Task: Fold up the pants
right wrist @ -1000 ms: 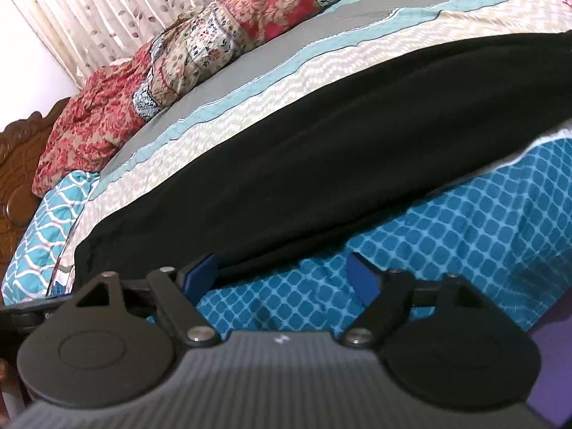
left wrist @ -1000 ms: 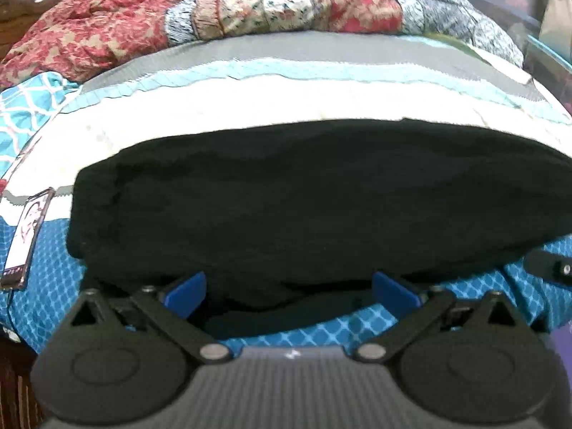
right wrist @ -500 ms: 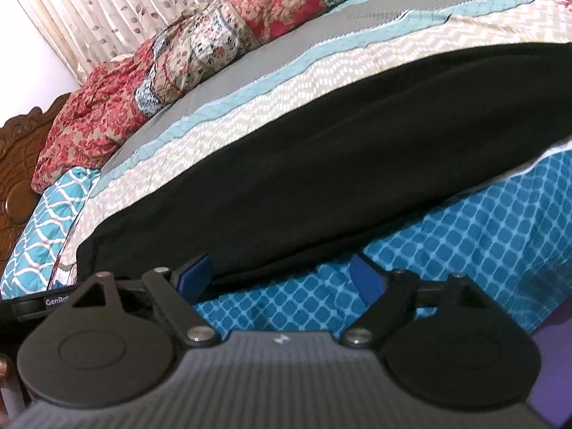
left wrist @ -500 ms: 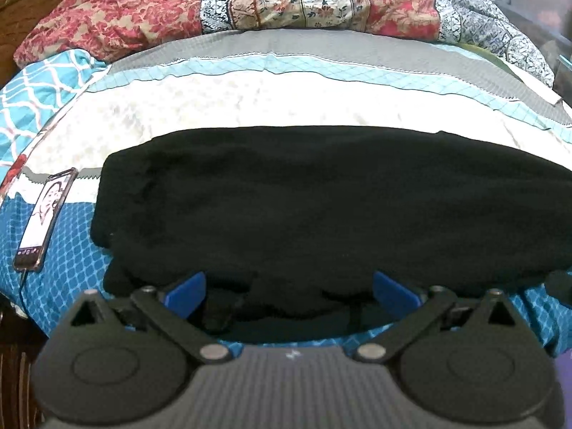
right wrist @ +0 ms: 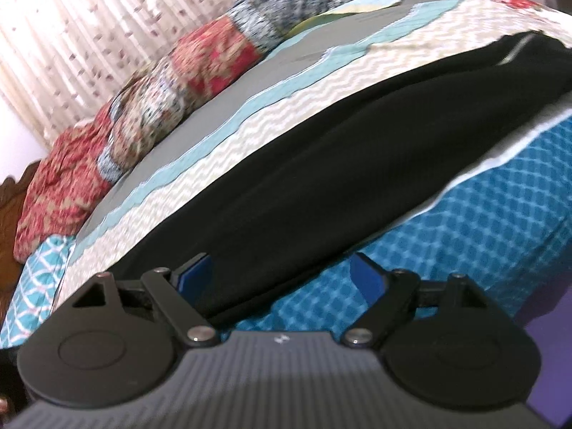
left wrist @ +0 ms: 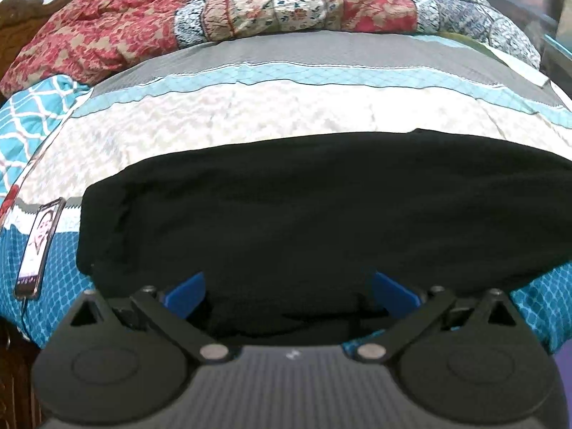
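Note:
Black pants (left wrist: 304, 214) lie flat and lengthwise across the near part of the bed, folded along their length. In the left wrist view my left gripper (left wrist: 289, 287) hangs open over their near edge, its blue pads wide apart and gripping nothing. In the right wrist view the pants (right wrist: 339, 186) run diagonally up to the right, where a pale zip line shows near the far end. My right gripper (right wrist: 282, 273) is open too, its left pad over the pants' near hem and its right pad over the blue bedsheet (right wrist: 482, 221).
A phone (left wrist: 39, 246) lies on the bed left of the pants, with a cable at its near end. A crumpled patchwork quilt (left wrist: 268, 3) fills the far side. The striped bedspread (left wrist: 250, 111) lies between. A wooden headboard (left wrist: 14, 10) stands at far left.
The left view has drawn back a little, so more of the pants shows. The right view has rolled and swung right along the pants, now blurred, bringing the far end with the zip into sight.

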